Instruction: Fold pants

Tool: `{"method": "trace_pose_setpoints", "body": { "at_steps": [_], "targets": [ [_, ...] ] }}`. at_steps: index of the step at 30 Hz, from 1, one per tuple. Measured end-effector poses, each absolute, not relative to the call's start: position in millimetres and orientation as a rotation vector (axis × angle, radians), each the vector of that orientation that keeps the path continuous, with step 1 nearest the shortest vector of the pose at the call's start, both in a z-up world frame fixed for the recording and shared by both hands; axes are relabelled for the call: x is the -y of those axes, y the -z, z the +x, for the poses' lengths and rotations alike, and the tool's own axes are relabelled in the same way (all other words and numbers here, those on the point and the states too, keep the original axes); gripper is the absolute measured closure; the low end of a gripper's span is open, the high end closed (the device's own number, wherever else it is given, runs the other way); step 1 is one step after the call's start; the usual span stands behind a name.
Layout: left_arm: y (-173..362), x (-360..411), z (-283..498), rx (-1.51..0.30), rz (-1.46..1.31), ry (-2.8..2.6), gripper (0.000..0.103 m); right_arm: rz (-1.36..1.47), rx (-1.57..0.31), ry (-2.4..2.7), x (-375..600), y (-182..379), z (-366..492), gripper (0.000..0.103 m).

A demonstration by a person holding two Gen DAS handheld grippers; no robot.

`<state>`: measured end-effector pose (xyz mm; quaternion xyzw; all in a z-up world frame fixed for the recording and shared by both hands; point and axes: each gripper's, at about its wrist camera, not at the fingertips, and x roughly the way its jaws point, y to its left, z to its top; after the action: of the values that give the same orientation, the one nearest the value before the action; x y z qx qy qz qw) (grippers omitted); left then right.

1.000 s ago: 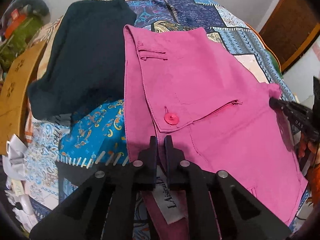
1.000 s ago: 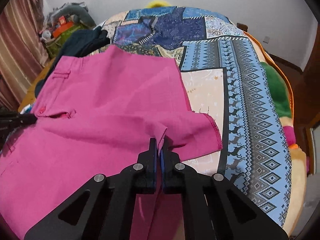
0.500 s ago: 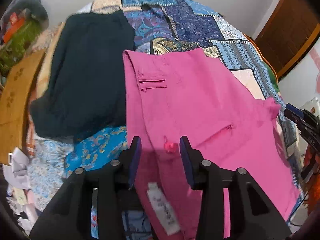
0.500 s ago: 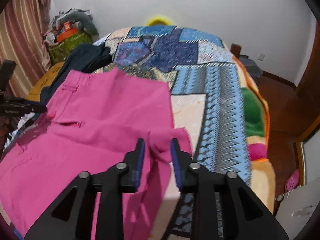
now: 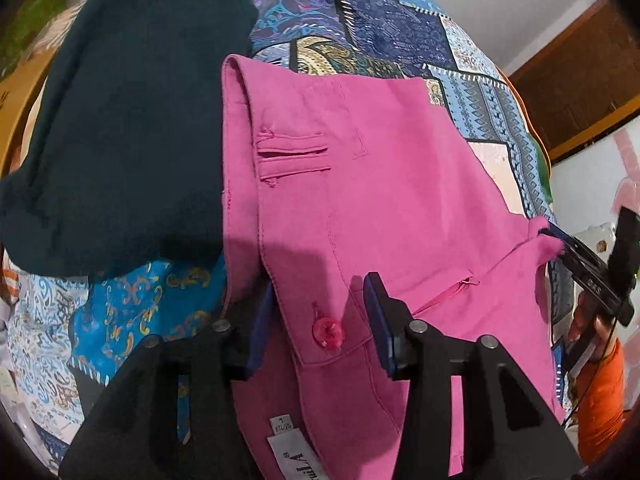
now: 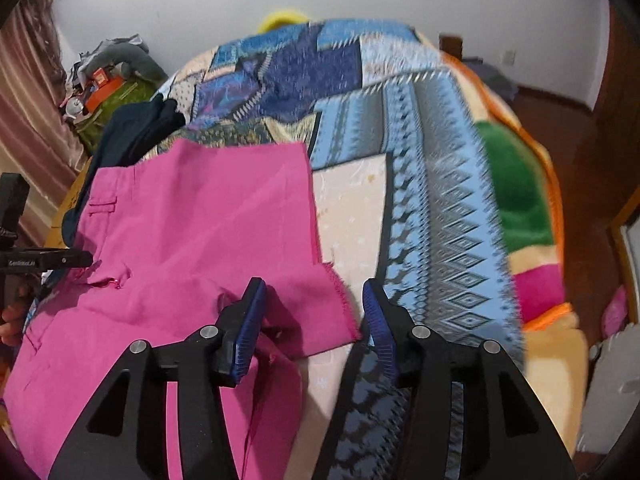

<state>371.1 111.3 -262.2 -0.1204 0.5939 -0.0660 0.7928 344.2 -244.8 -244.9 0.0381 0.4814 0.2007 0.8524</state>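
Pink pants (image 5: 392,200) lie flat on the patchwork bed (image 6: 440,200). My left tool (image 5: 316,316), tilted steeply down, jaws apart over the waistband button (image 5: 328,332). My right tool (image 6: 314,312), angled down, jaws opening over the hem, nothing gripped.

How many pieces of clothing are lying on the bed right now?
2: pink pants spread across the patterned bedspread, and a dark garment beside their waistband, toward the bed's edge. Others may be hidden.
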Motion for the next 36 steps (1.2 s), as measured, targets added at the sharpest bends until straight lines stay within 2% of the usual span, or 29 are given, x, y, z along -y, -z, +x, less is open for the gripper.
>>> {"method": "trace_pose_setpoints", "body": {
  "at_steps": [2, 4, 5, 8, 9, 12, 21, 29, 32, 36],
  "targets": [
    [262.3, -105.6, 371.9, -1.272, -0.221, 0.151, 0.065, 0.096, -1.036, -0.428, 242.6, 250.6, 347.7, 0.059],
    [262.7, -100.9, 372.5, -1.263, -0.172, 0.143, 0.076, 0.104, -1.05, -0.431, 241.4, 253.9, 349.9, 0.069],
    [262.6, -100.2, 372.5, -1.258, -0.163, 0.139, 0.079, 0.1, -1.053, -0.431, 240.8, 255.1, 350.6, 0.077],
    [261.9, -98.8, 372.5, -1.24, -0.136, 0.12, 0.092, 0.084, -1.066, -0.429, 240.2, 257.7, 349.0, 0.088],
    [261.2, -97.7, 372.3, -1.232, -0.124, 0.117, 0.095, 0.073, -1.067, -0.433, 238.8, 257.9, 347.7, 0.092],
    [256.1, -91.9, 368.5, -1.194, -0.074, 0.12, 0.096, 0.021, -1.049, -0.441, 234.5, 254.6, 343.6, 0.096],
    [229.9, -79.0, 359.3, -1.075, 0.093, 0.029, 0.096, -0.12, -0.994, -0.432, 234.0, 245.0, 331.1, 0.099],
    [267.6, -84.4, 367.5, -1.174, 0.134, -0.043, 0.096, -0.094, -1.055, -0.407, 236.1, 259.4, 335.4, 0.099],
    [260.7, -89.6, 367.6, -1.179, 0.102, -0.016, 0.096, -0.095, -1.064, -0.405, 236.4, 258.6, 334.9, 0.099],
    [245.0, -92.2, 358.0, -1.153, 0.102, 0.002, 0.094, -0.098, -1.066, -0.389, 239.8, 248.2, 331.3, 0.091]
  ]
}}
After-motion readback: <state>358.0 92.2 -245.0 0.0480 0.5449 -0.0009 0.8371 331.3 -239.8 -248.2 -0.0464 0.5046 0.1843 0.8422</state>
